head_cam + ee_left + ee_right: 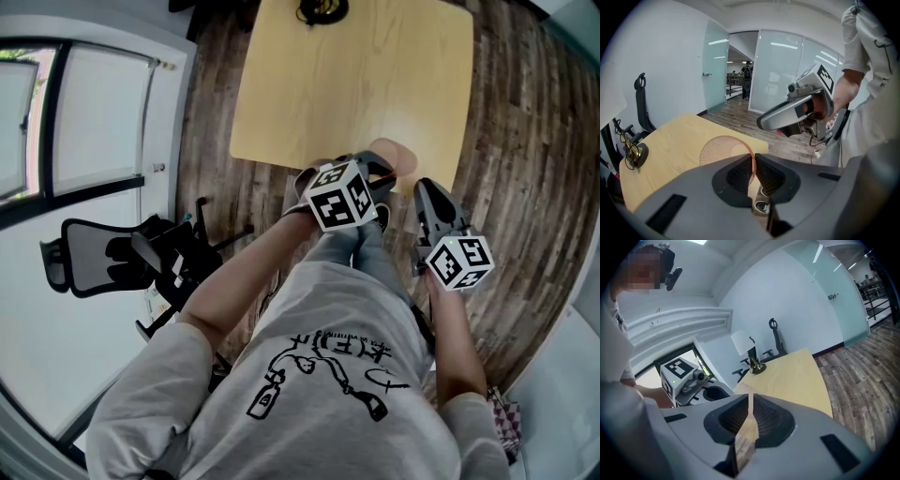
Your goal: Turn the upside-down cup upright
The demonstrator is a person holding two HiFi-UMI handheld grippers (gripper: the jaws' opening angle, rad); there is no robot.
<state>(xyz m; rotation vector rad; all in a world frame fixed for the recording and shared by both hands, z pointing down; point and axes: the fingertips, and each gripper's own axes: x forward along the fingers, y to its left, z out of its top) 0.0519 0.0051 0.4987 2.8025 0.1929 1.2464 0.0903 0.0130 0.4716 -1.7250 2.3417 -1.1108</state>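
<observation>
A peach-coloured cup (401, 152) hangs at the near edge of the light wooden table (356, 75). My left gripper (380, 171) is shut on it. In the left gripper view the cup's thin orange rim (751, 158) runs down between the two dark pads, and the cup (719, 149) is tilted so that I see its textured inside. My right gripper (424, 189) hovers just right of the cup, off the table's edge and above the floor. It is shut with nothing in it (750, 411). From the left gripper view the right gripper (765, 123) is clear of the cup.
A small black and brass object (322, 11) stands at the table's far edge. A black office chair (103, 253) sits on the plank floor to my left, by the window. The person's legs and feet are under the grippers.
</observation>
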